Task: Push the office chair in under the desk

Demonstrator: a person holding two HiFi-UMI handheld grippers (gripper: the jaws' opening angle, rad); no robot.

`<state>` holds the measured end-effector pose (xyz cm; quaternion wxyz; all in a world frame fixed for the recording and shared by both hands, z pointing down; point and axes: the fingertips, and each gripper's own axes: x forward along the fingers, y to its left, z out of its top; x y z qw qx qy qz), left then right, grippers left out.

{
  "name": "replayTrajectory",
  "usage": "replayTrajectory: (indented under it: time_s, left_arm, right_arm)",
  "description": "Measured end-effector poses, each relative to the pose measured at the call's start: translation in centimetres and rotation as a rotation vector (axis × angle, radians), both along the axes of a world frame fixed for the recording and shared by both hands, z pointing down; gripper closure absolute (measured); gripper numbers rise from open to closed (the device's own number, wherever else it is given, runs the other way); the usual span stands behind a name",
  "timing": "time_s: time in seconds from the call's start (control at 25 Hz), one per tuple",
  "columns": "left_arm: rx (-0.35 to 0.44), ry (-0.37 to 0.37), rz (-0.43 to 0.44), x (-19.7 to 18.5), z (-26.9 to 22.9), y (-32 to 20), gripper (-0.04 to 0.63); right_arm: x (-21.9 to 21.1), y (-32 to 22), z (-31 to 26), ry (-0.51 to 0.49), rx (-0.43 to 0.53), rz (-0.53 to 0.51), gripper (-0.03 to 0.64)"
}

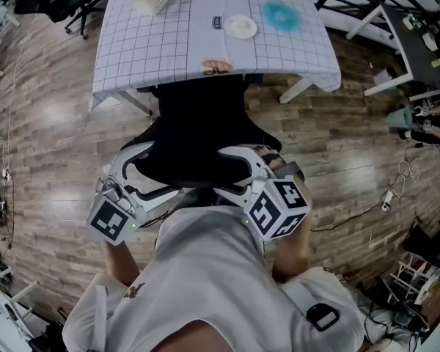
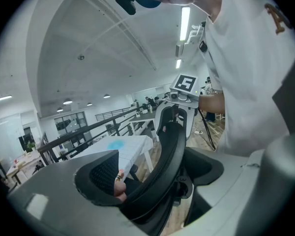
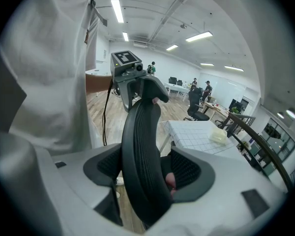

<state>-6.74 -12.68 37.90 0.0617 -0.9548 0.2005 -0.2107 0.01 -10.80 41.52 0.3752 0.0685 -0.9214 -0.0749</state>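
Just before the desk (image 1: 132,50), the chair (image 1: 198,134) has its seat front under the desk edge but its back outside, with left gripper (image 1: 143,171) and right gripper (image 1: 242,173) both clamped on that back, so I judge some pushing remains.

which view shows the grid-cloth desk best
The head view: it looks down on most of the desk top, with the office chair partly under its near edge. The left gripper view catches only a corner of it past the chair back; the right gripper view shows one end.
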Motion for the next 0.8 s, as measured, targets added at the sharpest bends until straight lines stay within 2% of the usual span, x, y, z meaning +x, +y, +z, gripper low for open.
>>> replayTrajectory:
  time_s: [0.52,0.8]
  left_arm:
    - [0.033,-0.007,0.028,-1.1,0.0,-3.4,0.178]
    - [0.023,-0.006,0.019,-1.1,-0.2,-5.1,0.178]
  right_arm:
    - [-1.2,-3.4,0.3,0.025,0.011,0.040,0.321]
    - [-1.1,-5.0,0.1,0.027,0.004,0.020,0.325]
